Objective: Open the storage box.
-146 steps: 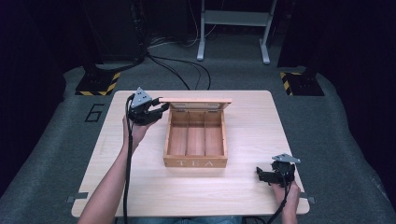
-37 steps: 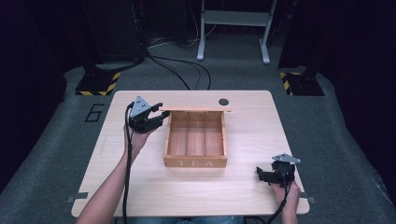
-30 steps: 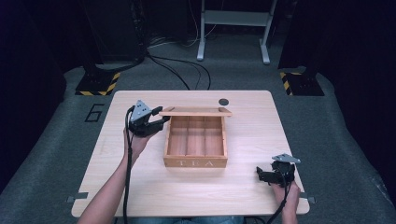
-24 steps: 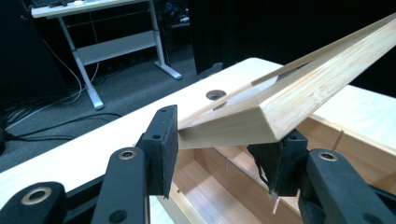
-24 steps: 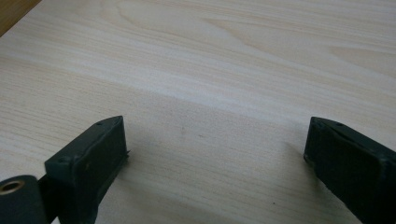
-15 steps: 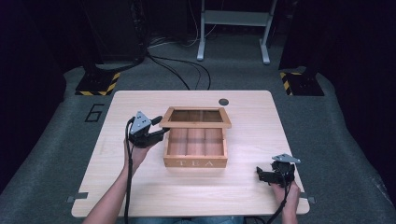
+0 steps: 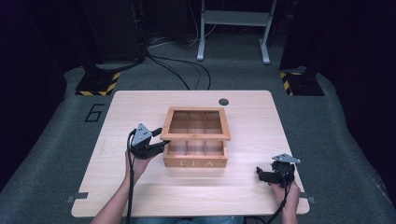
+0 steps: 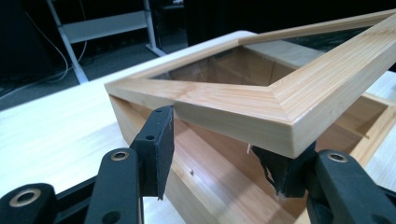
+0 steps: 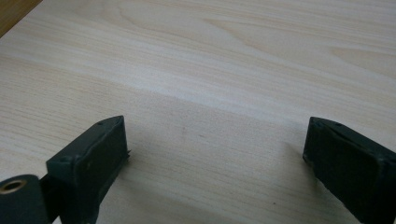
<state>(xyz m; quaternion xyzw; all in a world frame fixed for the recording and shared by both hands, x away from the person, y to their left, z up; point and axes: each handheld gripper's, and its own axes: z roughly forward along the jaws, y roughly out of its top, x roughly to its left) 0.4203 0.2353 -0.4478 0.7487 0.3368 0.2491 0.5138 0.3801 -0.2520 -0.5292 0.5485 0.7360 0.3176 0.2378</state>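
- The wooden tea box (image 7: 195,156) sits mid-tabletop (image 7: 140,196), its framed lid (image 7: 198,125) partly raised above it.
- Left hand-held gripper (image 8: 219,154), at the box's left, is spread wide around the lid's corner, not clamped.
- Right hand-held gripper (image 7: 259,173), well right of the box, rests released on bare tabletop.
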